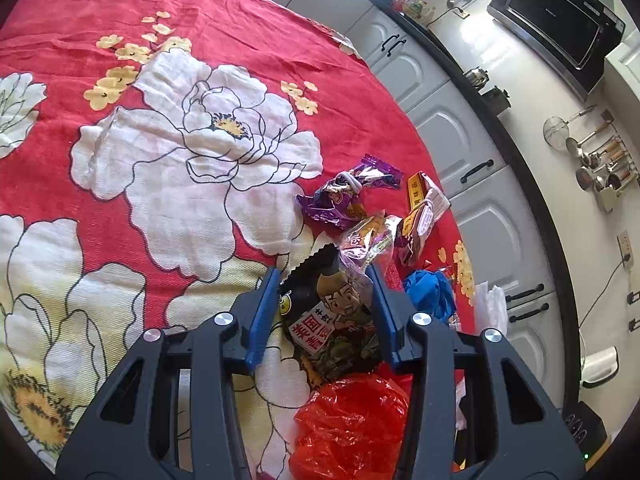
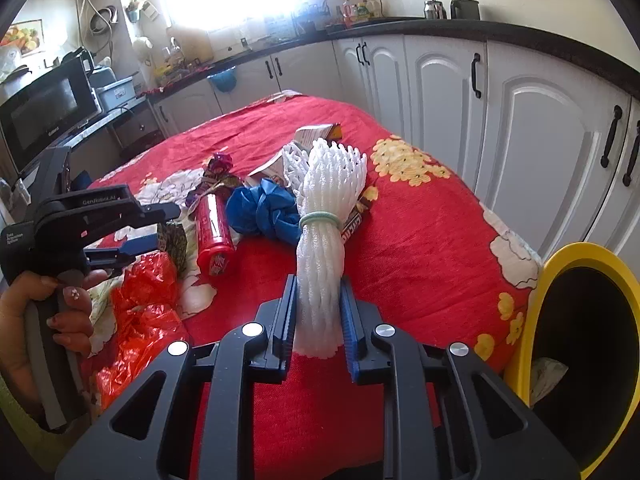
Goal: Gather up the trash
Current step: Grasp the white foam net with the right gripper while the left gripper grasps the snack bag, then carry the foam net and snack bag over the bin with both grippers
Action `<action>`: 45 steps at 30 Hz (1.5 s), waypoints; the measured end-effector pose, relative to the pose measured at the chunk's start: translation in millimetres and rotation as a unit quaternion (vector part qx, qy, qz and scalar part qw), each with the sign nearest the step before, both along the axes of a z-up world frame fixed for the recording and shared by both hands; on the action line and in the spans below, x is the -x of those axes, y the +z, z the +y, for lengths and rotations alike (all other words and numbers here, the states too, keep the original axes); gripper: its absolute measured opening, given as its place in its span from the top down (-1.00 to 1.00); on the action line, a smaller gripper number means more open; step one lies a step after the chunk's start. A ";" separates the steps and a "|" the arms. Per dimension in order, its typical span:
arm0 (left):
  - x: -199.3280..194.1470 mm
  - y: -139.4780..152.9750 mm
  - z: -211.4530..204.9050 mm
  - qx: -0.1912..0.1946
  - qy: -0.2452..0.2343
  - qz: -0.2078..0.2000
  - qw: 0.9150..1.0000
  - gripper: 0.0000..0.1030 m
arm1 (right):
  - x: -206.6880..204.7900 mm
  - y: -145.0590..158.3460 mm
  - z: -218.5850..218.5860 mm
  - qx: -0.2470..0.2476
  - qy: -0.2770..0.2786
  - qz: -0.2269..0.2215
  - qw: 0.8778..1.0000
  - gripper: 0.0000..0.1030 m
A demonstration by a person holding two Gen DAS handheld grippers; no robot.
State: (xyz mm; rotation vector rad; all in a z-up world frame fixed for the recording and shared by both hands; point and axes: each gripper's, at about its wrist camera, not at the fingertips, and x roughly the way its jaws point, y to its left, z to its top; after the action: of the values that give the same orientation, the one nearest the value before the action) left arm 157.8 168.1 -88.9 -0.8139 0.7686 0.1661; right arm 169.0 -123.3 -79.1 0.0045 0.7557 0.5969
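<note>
A pile of trash lies on a table under a red floral cloth (image 1: 224, 40). In the left wrist view, my left gripper (image 1: 324, 270) is shut on a black snack wrapper (image 1: 332, 312) printed with a cartoon face; its blue pads press both edges. The right wrist view shows that same gripper (image 2: 168, 228) at the left, held by a hand, with the wrapper (image 2: 174, 240) in it. My right gripper (image 2: 319, 282) is shut on a white foam net bundle (image 2: 320, 248) tied with a pale green band, and the bundle points away over the cloth.
Loose trash nearby: a purple wrapper (image 1: 344, 196), a red plastic bag (image 1: 352, 428), a crumpled blue bag (image 2: 264, 210), a red tube (image 2: 214, 232) and small cartons (image 1: 420, 208). A yellow-rimmed bin (image 2: 560, 256) stands at the table's right edge. White cabinets (image 2: 520, 140) run behind.
</note>
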 end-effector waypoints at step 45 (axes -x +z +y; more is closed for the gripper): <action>20.3 94.9 -93.3 -0.127 -0.076 -0.123 0.981 0.40 | 21.7 53.1 -81.8 -0.050 -0.067 -0.058 0.995 0.62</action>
State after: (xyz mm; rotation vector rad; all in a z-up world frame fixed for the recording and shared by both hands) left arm 137.5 74.8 6.0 -0.5191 0.5585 0.0252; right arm 147.4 -205.1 -26.0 0.1118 0.6077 0.5014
